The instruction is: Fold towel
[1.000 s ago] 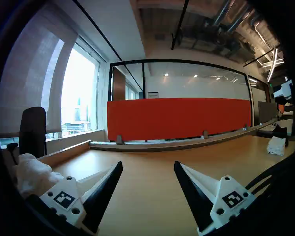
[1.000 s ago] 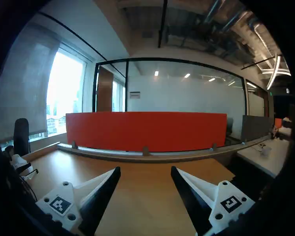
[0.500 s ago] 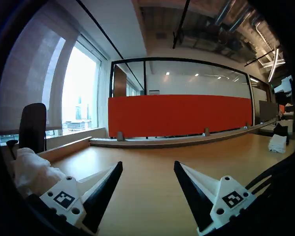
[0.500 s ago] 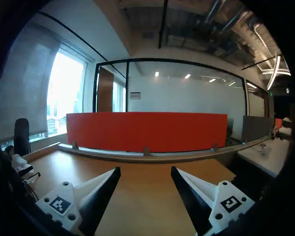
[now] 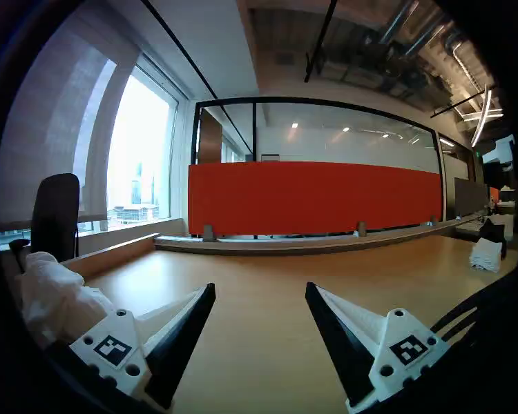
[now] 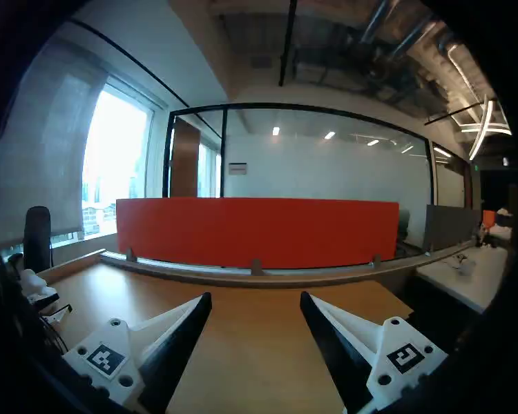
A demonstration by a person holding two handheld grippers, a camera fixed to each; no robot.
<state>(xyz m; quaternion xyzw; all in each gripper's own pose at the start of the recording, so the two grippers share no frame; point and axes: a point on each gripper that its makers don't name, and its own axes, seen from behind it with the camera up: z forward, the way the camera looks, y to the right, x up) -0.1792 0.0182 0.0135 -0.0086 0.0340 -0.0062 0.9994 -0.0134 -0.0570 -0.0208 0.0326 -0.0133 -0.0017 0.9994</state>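
White, crumpled towel (image 5: pixel 55 300) perhaps nearer than before; left gripper (image 5: pixel 259 286), right gripper (image 6: pixel 255 294) wide, empty

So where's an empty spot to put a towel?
The bare wooden desk before the left gripper, between the crumpled white towel at left, the folded towels far right and the red divider behind. Crowded by the crumpled towel.

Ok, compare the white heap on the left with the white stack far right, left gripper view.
The white heap is crumpled and shapeless; the white stack looks squared, seemingly folded in layers. The heap lies close beside the left gripper, near the left edge of the wooden desk; the stack sits far off to the right. The heap looms large in the picture, the stack small. Both are white cloth, neither held.
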